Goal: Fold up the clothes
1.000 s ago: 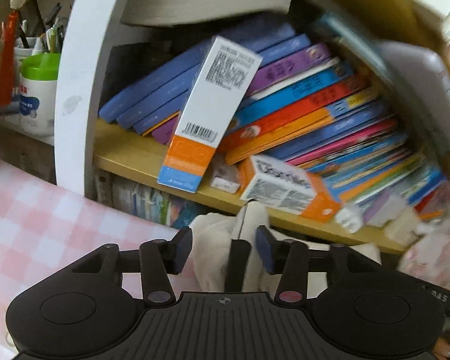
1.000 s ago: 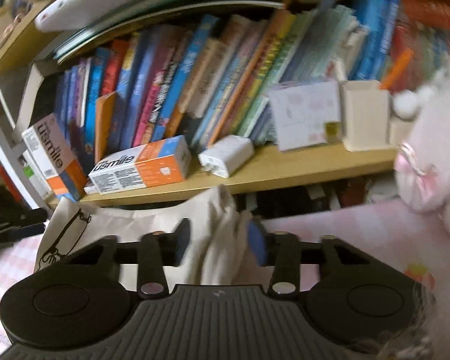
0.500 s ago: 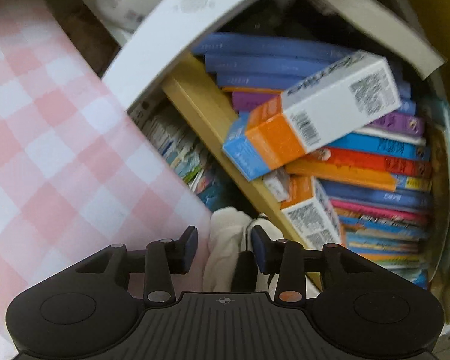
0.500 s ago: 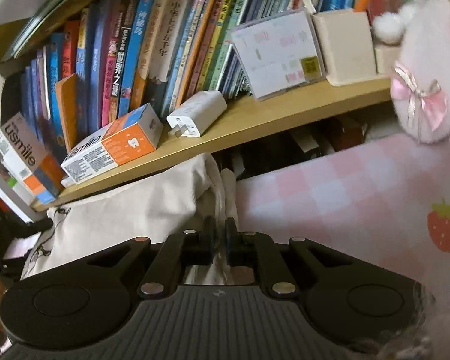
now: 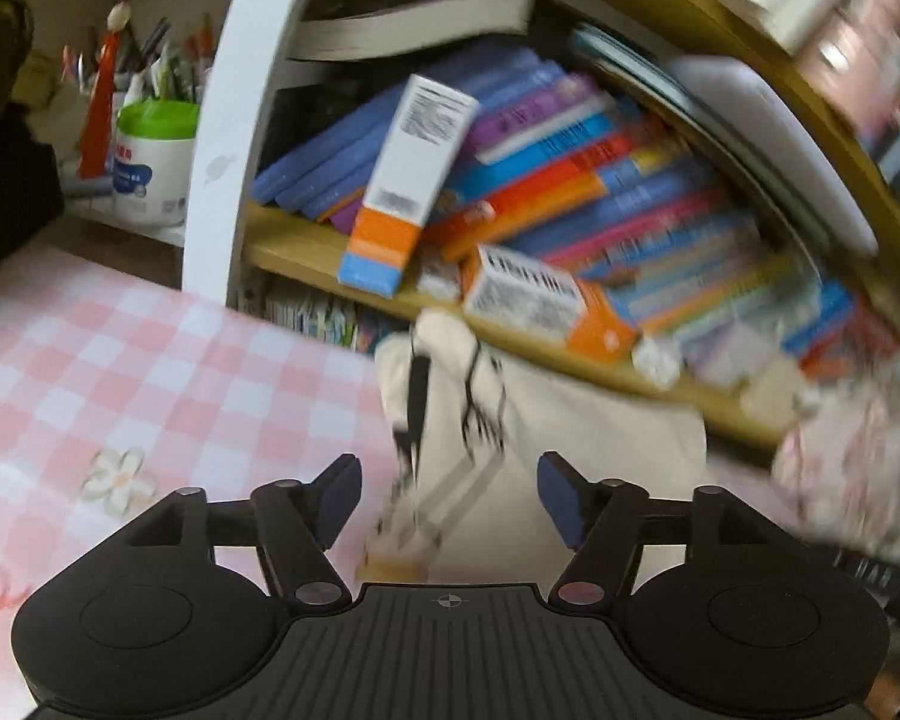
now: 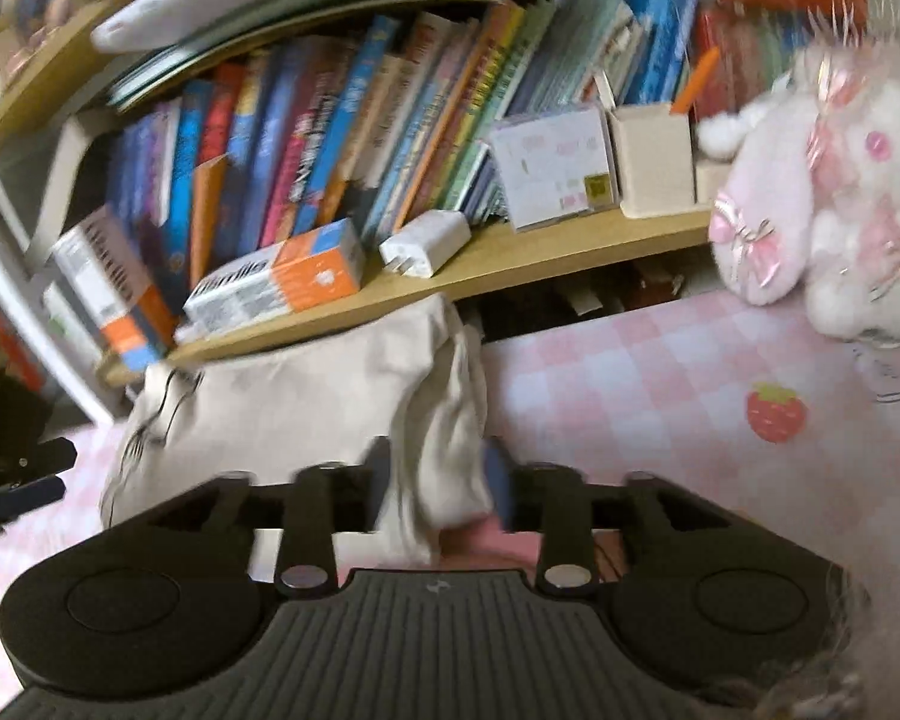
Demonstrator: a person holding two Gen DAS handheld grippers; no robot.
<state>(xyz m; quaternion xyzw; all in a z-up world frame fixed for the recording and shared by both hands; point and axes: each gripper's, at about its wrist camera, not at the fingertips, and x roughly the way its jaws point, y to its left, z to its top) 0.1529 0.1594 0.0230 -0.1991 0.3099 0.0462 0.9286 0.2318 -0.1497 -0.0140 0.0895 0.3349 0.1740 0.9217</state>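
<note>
Both hand-held grippers have let go since half a second ago: then the right one was pinched tight on the cloth's edge, and the left stood narrower around a bunched corner. Left hand-held gripper (image 5: 449,495) now has its blue-padded fingers well apart, having just been opening, and the pads touch nothing; the cream fabric garment with a black line drawing (image 5: 546,420) lies between and ahead of them on the pink-and-white checked table (image 5: 150,372), its far edge up against the wooden bookshelf (image 5: 294,252). Ahead and slightly left of this hand-held gripper a white, orange and blue carton (image 5: 405,180) leans on the slanting row of books (image 5: 600,180). Further left stands a white tub with a green lid (image 5: 153,162).

Right hand-held gripper (image 6: 437,483) has also just been opening. Its jaws stand partly apart with a hanging fold of the same garment (image 6: 306,396) between them; motion blur hides whether the pads still press it. Ahead lies a white charger plug (image 6: 425,242) on the shelf. To the right sits a pink-and-white plush toy (image 6: 822,204).
</note>
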